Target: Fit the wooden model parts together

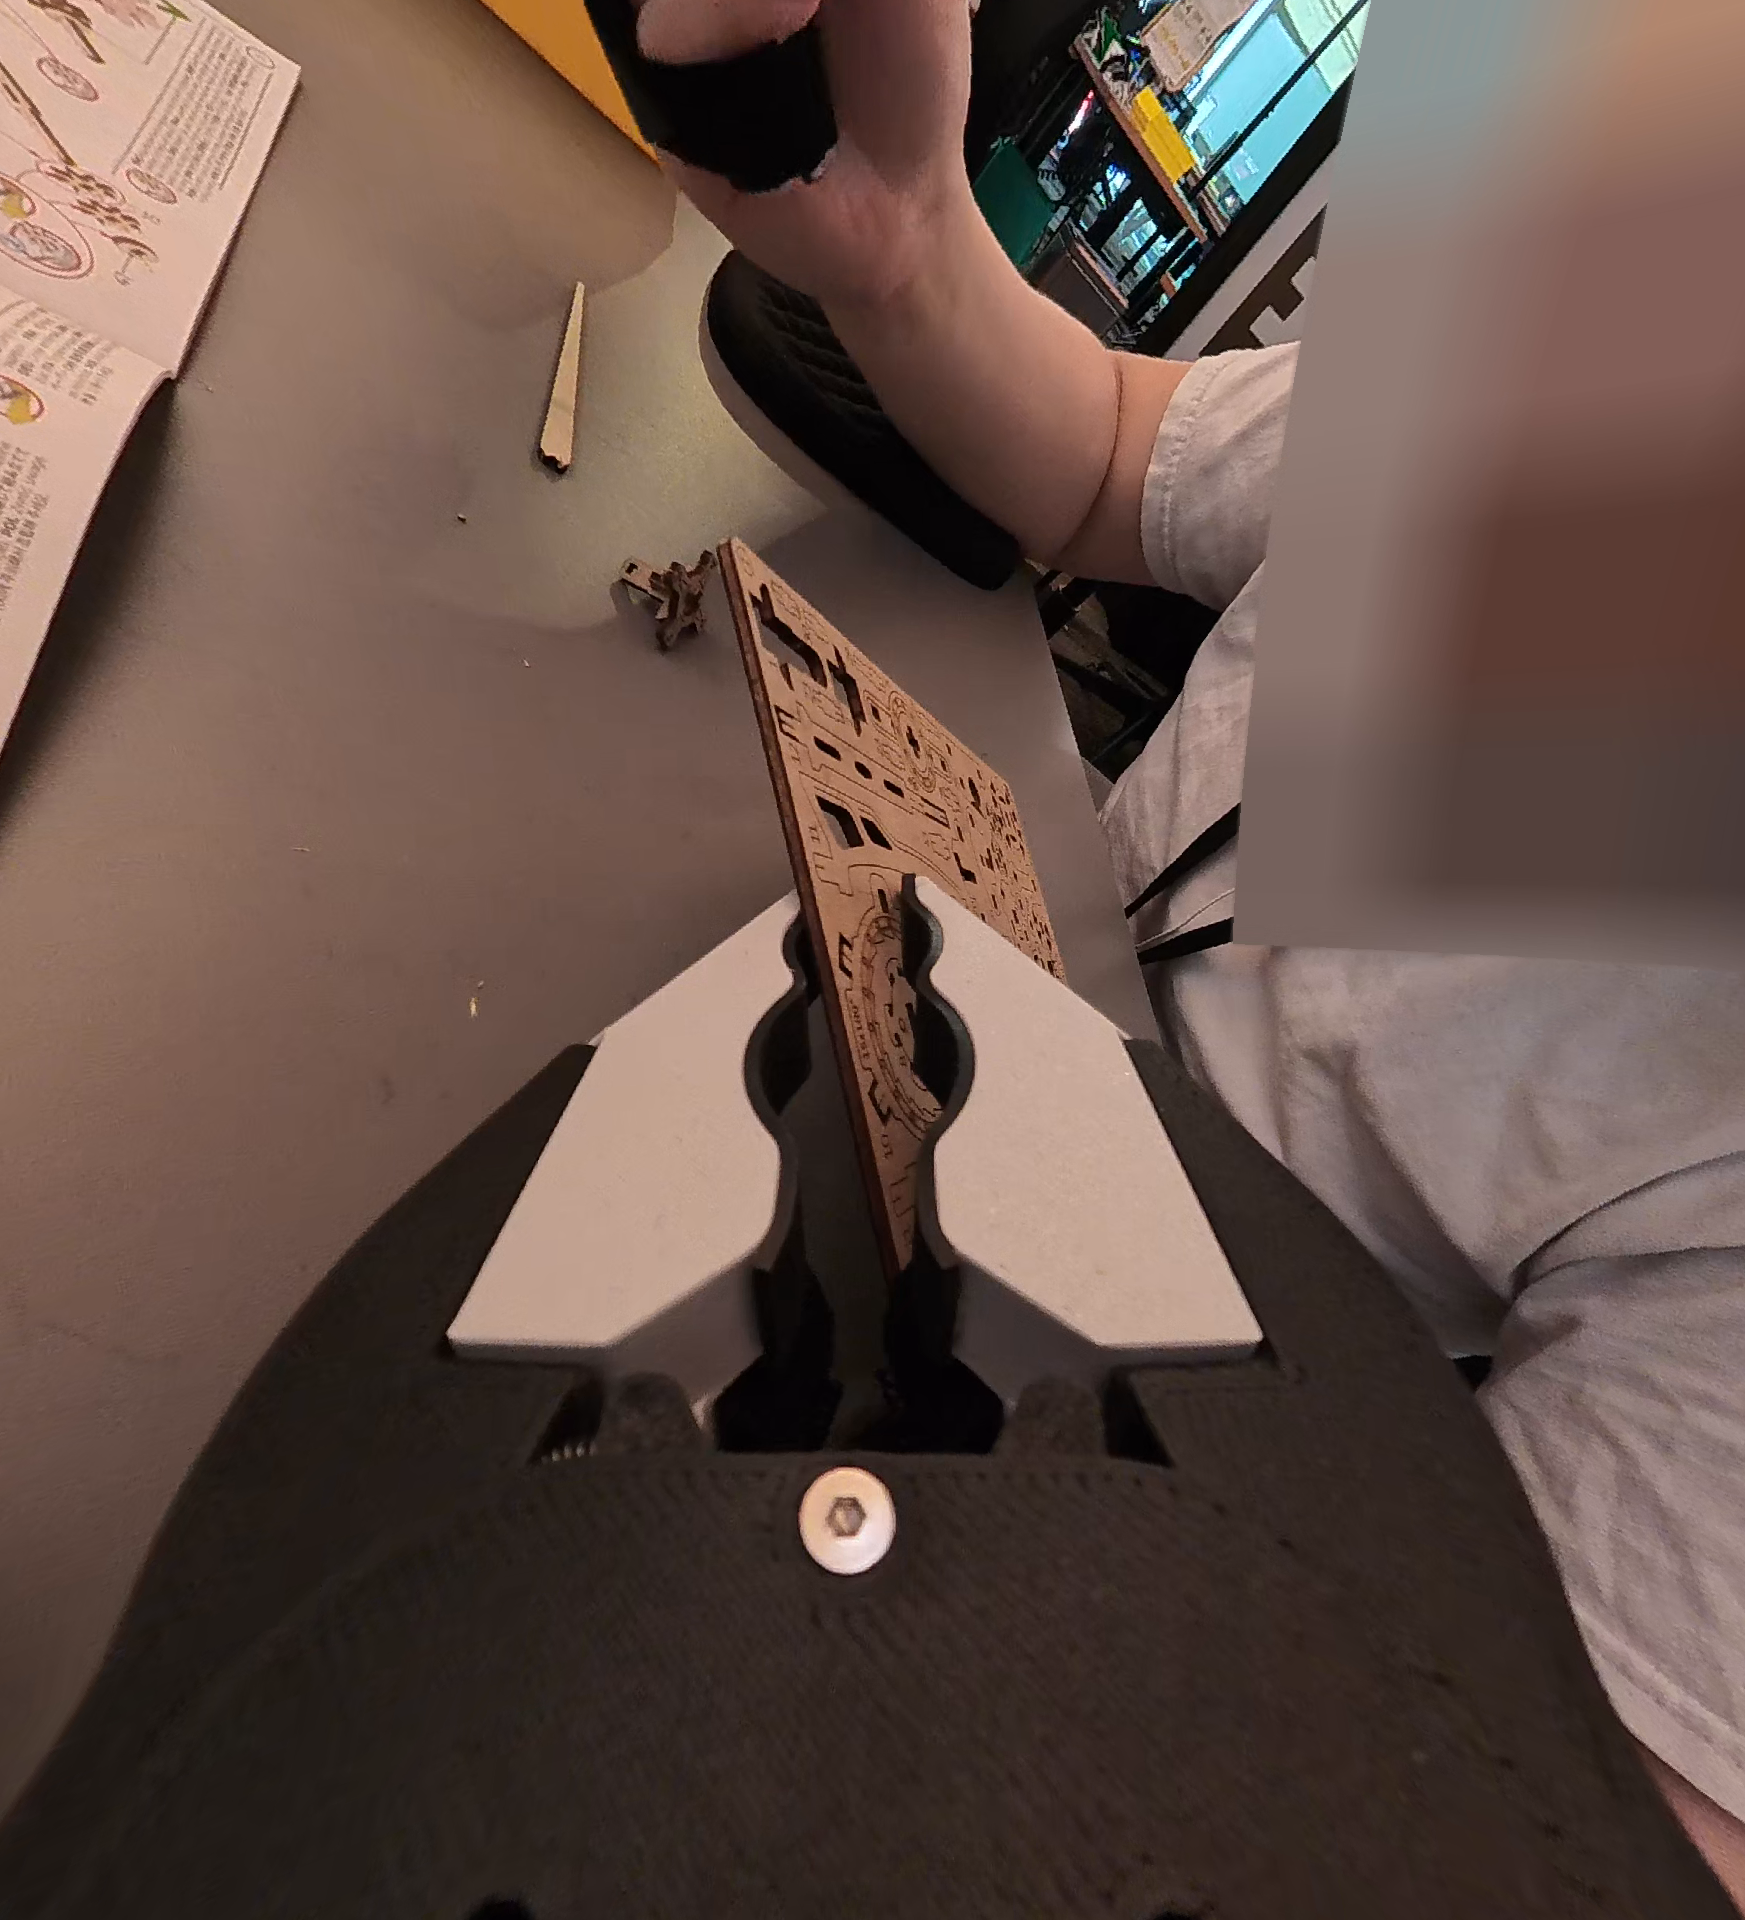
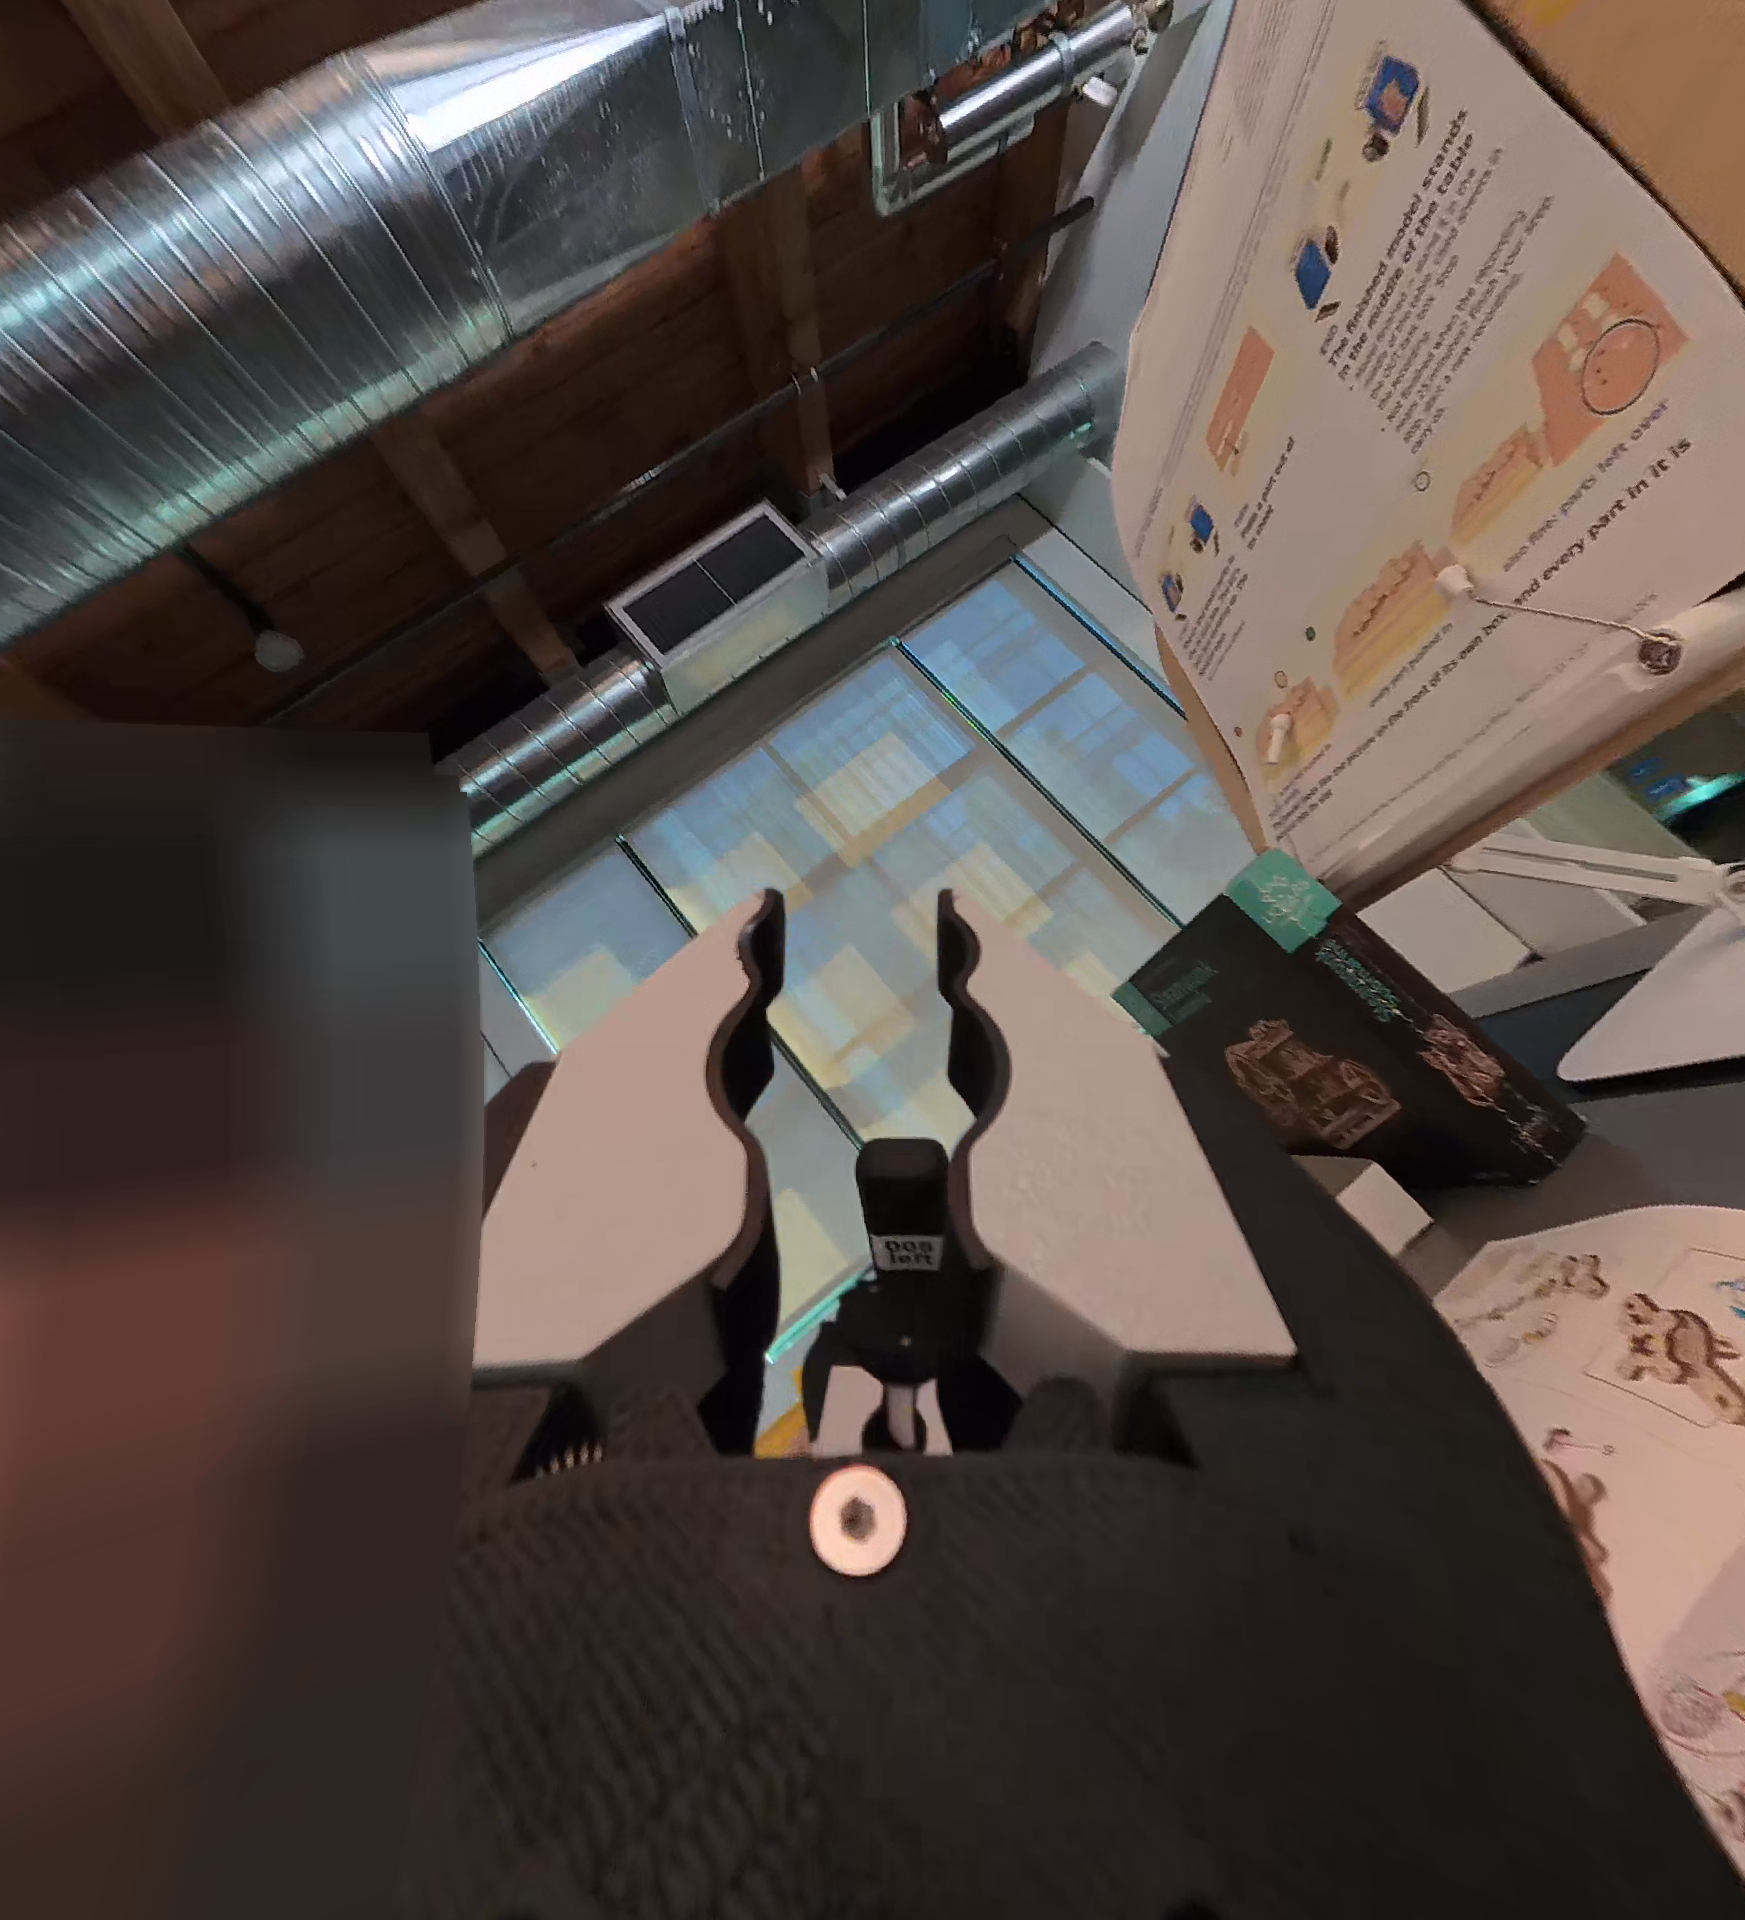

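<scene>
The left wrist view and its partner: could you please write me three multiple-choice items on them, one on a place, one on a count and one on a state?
1. Where is the wooden sheet?
A. flat on the table
B. between the left gripper's fingers
C. on the booklet

2. How many loose wooden pieces lie on the table beyond the sheet?
A. two
B. five
C. none

3. How is the right gripper?
A. shut on a box
B. shut on the sheet
C. open and empty

Answers: 1 B, the sheet stands edge-on between the fingers. 2 A, a tapered stick and a small star-shaped piece. 3 C, only a window shows through its gap.
</scene>
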A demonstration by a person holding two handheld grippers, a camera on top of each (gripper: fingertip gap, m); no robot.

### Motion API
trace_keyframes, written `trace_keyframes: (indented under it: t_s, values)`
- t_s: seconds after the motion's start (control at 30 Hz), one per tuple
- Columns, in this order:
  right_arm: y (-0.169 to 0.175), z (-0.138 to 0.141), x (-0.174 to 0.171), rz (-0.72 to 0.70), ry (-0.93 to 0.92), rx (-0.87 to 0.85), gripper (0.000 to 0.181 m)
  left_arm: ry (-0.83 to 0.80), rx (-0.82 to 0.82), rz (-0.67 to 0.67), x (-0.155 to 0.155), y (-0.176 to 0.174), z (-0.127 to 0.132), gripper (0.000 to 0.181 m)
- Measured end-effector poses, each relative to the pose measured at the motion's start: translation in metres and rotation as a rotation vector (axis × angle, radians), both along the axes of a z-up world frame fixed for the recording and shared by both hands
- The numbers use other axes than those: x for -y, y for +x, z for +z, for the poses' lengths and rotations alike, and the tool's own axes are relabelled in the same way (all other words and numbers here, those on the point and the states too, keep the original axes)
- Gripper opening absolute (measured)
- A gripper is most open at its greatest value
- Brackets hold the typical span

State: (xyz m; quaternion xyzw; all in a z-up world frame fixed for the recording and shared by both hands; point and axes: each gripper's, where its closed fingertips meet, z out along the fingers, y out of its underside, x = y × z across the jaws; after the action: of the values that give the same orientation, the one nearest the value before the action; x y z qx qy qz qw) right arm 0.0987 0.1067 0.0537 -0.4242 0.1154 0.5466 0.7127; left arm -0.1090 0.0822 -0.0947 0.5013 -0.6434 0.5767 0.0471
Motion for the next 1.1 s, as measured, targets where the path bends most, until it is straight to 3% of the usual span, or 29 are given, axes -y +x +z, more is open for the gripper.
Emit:
trace_keyframes:
  t_s: [0.23,1.1]
  values:
    - [-0.005,-0.006,-0.004,-0.044,-0.04,0.083,0.027,0.0,0.002,-0.001,0.0,0.0,0.0,0.011]
    - [0.0,-0.02,-0.01,-0.077,-0.115,0.09,0.024,0.001,0.002,0.002,0.0,0.0,0.0,0.011]
